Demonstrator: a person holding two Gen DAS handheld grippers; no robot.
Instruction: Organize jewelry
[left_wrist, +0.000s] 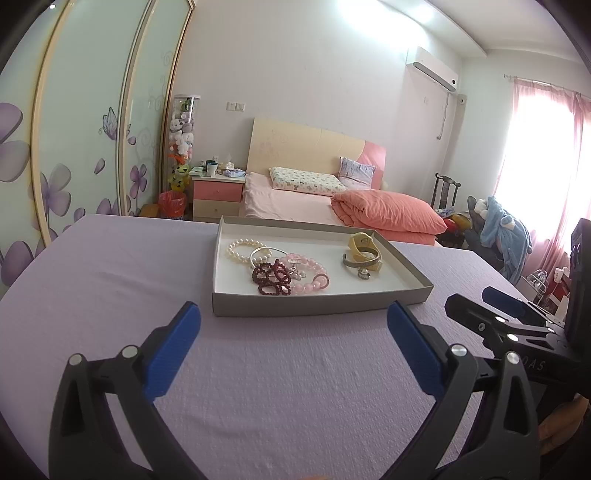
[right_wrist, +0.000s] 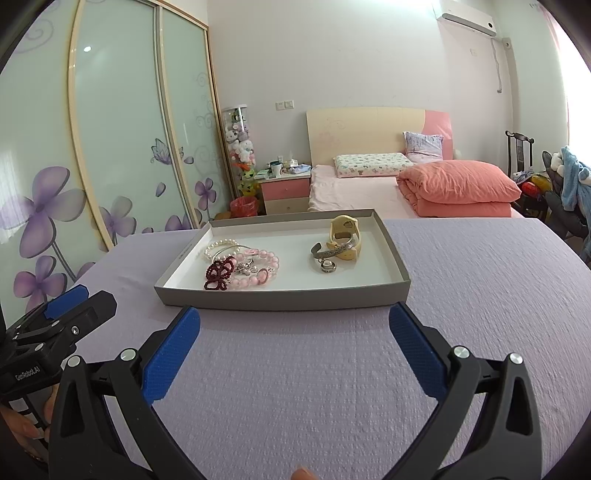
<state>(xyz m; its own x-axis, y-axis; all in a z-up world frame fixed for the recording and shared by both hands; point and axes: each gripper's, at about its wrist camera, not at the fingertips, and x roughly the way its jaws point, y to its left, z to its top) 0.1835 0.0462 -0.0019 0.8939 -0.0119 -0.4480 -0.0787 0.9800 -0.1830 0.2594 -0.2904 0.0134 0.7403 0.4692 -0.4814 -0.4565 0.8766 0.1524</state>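
Left tongs (left_wrist: 293, 317) spread wide, holding nothing, blue pads (left_wrist: 173, 350) hovering over the lilac-covered tabletop (left_wrist: 110, 280). Right tongs (right_wrist: 294, 321) equally wide and empty, pads (right_wrist: 171, 354) low over the same cloth.

Straight ahead at 12 o'clock from both pairs of tongs: a shallow grey tray (left_wrist: 317, 304) with a white floor, near wall just beyond the fingertips in both wrist views, not touching them. In the right wrist view, tray (right_wrist: 284, 299) spanning nearly the full gap between the pads.

Inside the tray, toward 11 o'clock from the left tongs: a tangled cluster comprising a white pearl bracelet (left_wrist: 242, 248), a thin silver bangle (left_wrist: 263, 254), a dark red bead bracelet (left_wrist: 271, 280) and a pink bead bracelet (left_wrist: 312, 275), all overlapping or touching. Toward 1 o'clock, well apart from that cluster: a yellow watch-like band (left_wrist: 360, 245), an engraved silver cuff (left_wrist: 360, 260) leaning against it, and a small ring (left_wrist: 363, 274) just in front of the cuff.

From the right wrist view, the same cluster at 11 o'clock, dark red beads (right_wrist: 219, 273) nearest, and the yellow band (right_wrist: 343, 230), cuff (right_wrist: 334, 249) and ring (right_wrist: 327, 266) close to 12 o'clock.

Right tongs also visible at 3 o'clock in the left wrist view (left_wrist: 476, 310); left tongs at 9 o'clock in the right wrist view (right_wrist: 79, 301), beside each other, apart. Bed (right_wrist: 369, 192) beyond the tabletop.
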